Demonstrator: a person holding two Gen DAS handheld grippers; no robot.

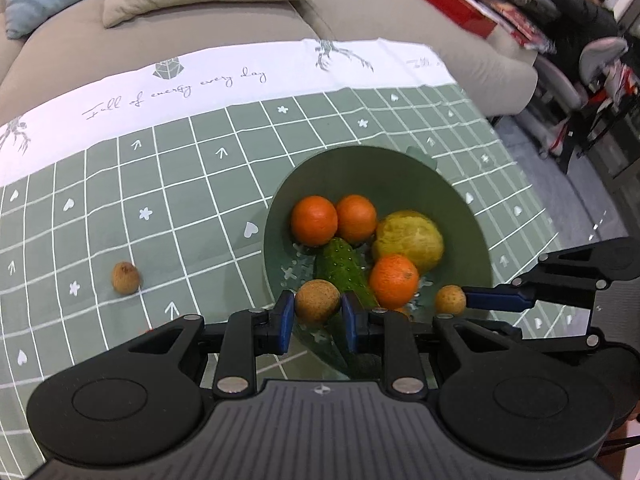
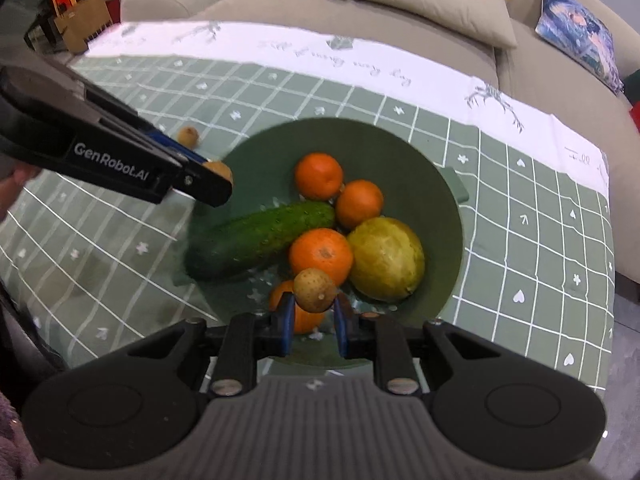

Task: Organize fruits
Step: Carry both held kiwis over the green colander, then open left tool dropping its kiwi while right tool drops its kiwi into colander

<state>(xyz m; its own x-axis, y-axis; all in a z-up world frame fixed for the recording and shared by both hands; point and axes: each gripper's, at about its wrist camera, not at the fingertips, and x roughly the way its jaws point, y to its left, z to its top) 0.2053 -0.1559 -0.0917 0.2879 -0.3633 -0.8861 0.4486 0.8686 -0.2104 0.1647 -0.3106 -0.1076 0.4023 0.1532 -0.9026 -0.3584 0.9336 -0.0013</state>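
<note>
Left gripper (image 1: 317, 312) is clamped on a small brown longan (image 1: 317, 301), and the right gripper (image 2: 313, 312) pinches another longan (image 2: 315, 290); both hang over the near rim of the green bowl (image 1: 460, 208). Already in there: oranges (image 1: 313, 220), a cucumber (image 1: 346, 268) and a yellow-green fruit (image 1: 410, 238). Best play now, I'd say: lower each one into a gap beside the cucumber before letting go, so nothing bounces out. One longan on the cloth (image 1: 125, 278) waits well to the left on the worktop (image 1: 160, 184). Space is tight, with the two grippers close together, though how close is hard to read through the fisheye. Clear cloth lies left; the worktop edge falls away right.
</note>
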